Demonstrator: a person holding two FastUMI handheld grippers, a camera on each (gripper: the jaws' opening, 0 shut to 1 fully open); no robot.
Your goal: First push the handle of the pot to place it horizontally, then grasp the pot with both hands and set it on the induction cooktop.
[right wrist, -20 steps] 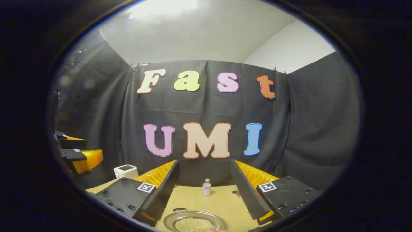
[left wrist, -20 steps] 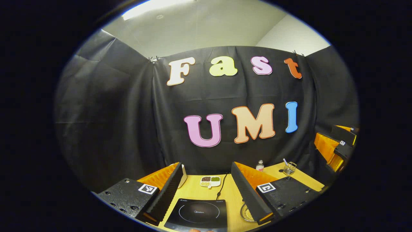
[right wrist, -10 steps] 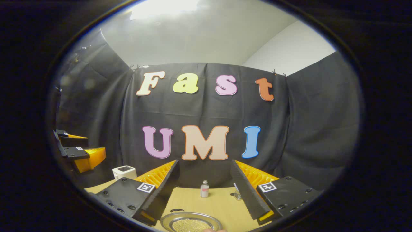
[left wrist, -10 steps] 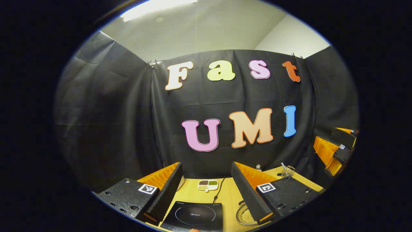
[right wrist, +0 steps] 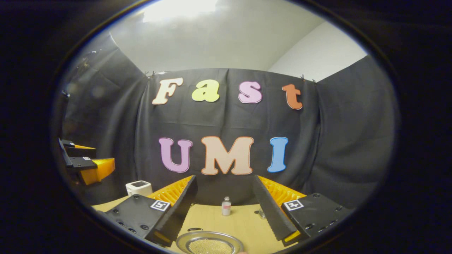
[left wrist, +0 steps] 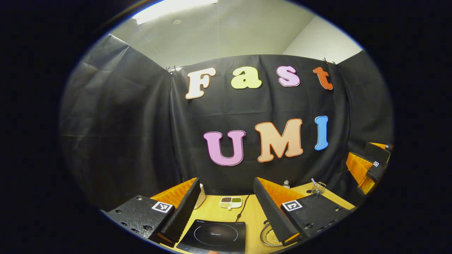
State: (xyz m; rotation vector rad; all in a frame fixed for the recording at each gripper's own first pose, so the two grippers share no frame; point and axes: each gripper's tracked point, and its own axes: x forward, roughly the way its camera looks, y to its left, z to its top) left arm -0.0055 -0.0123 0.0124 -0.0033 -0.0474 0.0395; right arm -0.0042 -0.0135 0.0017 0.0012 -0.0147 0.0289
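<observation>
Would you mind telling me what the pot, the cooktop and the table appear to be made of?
The pot looks like polished metal, probably stainless steel: its silvery rim gleams, and a fine mesh-like pattern shows inside. The induction cooktop seems to be glossy black glass or ceramic, with a thin printed ring. The table looks like light wood or wood-look laminate, matte; the grain is too faint to tell which.

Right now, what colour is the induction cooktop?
Black, with a thin pale ring; the induction cooktop shows best in the left gripper view.

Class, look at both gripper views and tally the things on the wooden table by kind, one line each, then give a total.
Black induction cooktop: 1
Round metal pot with mesh inside: 1
White divided dish of beans: 1
Small clear bottle: 1
Clear glass cup: 1
White box-shaped appliance: 1
Total: 6
</observation>
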